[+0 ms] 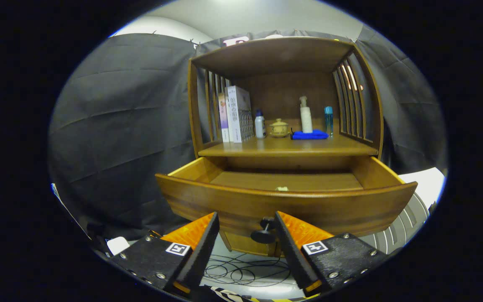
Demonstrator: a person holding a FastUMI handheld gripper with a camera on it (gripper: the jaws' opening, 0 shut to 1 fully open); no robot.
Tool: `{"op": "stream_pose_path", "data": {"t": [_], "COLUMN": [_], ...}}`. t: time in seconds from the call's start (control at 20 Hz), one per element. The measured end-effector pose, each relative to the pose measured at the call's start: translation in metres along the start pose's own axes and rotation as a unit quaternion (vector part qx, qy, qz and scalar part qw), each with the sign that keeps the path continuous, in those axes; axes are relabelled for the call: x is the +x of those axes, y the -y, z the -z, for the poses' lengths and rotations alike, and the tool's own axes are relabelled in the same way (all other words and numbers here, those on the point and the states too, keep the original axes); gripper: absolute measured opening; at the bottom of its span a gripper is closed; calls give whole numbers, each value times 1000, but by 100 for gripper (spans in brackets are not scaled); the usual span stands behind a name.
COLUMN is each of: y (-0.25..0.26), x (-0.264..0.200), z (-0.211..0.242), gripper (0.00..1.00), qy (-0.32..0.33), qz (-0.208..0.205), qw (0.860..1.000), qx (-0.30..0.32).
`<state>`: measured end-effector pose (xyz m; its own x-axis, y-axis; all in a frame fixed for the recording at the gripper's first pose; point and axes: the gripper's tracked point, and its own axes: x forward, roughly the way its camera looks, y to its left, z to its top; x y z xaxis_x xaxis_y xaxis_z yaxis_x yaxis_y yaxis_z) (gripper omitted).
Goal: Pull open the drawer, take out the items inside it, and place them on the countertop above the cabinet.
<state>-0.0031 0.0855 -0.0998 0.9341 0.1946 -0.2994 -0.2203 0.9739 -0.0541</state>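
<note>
The wooden cabinet's drawer (pixel 285 207) stands pulled out toward me, its curved front just ahead of my fingers. A small pale item (pixel 282 188) peeks over the front edge on the drawer floor; the rest of the floor behind the front panel is hidden. The dark round knob (pixel 263 233) sits between my fingers, close against the right one. My gripper (pixel 245 216) is open, its fingers spread wider than the knob. The countertop (pixel 287 147) lies above the drawer, under a wooden canopy.
On the countertop stand boxed books (pixel 238 114), a small white bottle (pixel 260 124), a lidded ceramic pot (pixel 279 127), a pump bottle (pixel 306 115) on a blue cloth (pixel 309 134), and a slim blue bottle (pixel 328 120). Cables (pixel 245 270) lie on the floor below.
</note>
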Motion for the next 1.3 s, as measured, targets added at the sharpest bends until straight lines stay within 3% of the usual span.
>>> {"op": "stream_pose_path", "data": {"t": [0.1, 0.35, 0.65, 1.05, 1.3], "y": [1, 12, 43, 72, 76], "x": [-2, 20, 65, 125, 145], "z": [-23, -63, -75, -59, -28], "gripper": [90, 93, 93, 93, 94], "qy": [22, 24, -15, -110, -195], "qz": [-5, -6, 17, 11, 1], "qw": [1000, 1000, 1000, 994, 980], "qx": [-3, 4, 0, 20, 26]}}
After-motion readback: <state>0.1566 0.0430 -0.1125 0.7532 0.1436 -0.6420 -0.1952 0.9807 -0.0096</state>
